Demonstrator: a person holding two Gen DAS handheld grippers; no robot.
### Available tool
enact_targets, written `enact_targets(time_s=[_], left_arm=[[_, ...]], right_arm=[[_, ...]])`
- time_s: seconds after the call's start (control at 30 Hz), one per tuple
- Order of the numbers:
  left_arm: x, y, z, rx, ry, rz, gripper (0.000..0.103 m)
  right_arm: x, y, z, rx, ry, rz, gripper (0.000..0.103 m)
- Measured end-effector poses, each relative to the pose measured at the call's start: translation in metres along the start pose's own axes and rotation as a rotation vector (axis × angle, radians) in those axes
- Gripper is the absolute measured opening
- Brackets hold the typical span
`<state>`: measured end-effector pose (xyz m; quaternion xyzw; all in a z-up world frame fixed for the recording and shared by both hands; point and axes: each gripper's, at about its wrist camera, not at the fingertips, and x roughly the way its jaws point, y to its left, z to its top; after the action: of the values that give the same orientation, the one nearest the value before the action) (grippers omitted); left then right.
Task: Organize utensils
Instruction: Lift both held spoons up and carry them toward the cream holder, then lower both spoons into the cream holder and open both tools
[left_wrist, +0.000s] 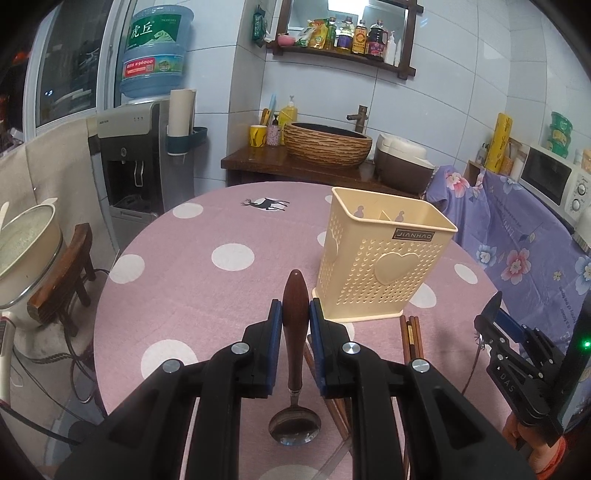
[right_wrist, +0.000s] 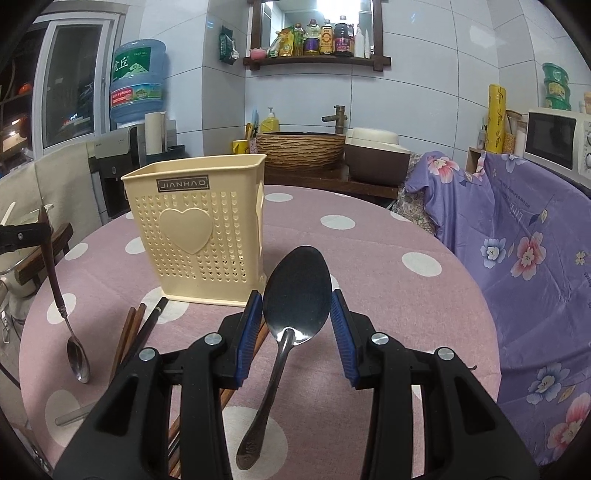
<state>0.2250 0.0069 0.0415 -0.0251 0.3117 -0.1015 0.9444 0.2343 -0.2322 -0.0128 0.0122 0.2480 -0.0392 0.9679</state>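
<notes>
In the left wrist view, the left tongs (left_wrist: 295, 314) are narrow and squeeze the brown wooden handle of a small spoon (left_wrist: 294, 332). The shiny bowl of this spoon hangs down, near the bottom of the view, above the pink spotted desk (left_wrist: 177, 280). The wood looks stiff and not too slippery, so the fat part of the handle seems a good place to hold. The cream utensil holder (left_wrist: 384, 254) stands just to the right and a little farther away. It looks light and could tip if bumped. Some brown chopsticks (left_wrist: 413, 338) lie on the desk near its base. The right tongs (left_wrist: 493, 321) show at the far right.

In the right wrist view, the right tongs (right_wrist: 297, 314) are partly closed on the bowl of a big metal spoon (right_wrist: 295, 291). Its handle points back toward the camera. Metal is hard and smooth, so it might slide or swing. The holder (right_wrist: 195, 229) stands to the left, farther away. The small spoon (right_wrist: 55, 280) hangs at the far left.
</notes>
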Motion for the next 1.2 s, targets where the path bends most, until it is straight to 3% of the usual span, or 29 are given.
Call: enact_targets(time_s=[0.53,1.2], left_arm=[[-0.006,0.001,0.002,-0.005,-0.017,-0.007,0.016],[-0.019,0.003,0.011,-0.004,-0.067,-0.011,0.016]], right_arm=[[-0.026,-0.006,0.016,0.022,0.002,0.097,0.039],[-0.034,-0.009,0.033,0.009,0.013,0.147,0.038]])
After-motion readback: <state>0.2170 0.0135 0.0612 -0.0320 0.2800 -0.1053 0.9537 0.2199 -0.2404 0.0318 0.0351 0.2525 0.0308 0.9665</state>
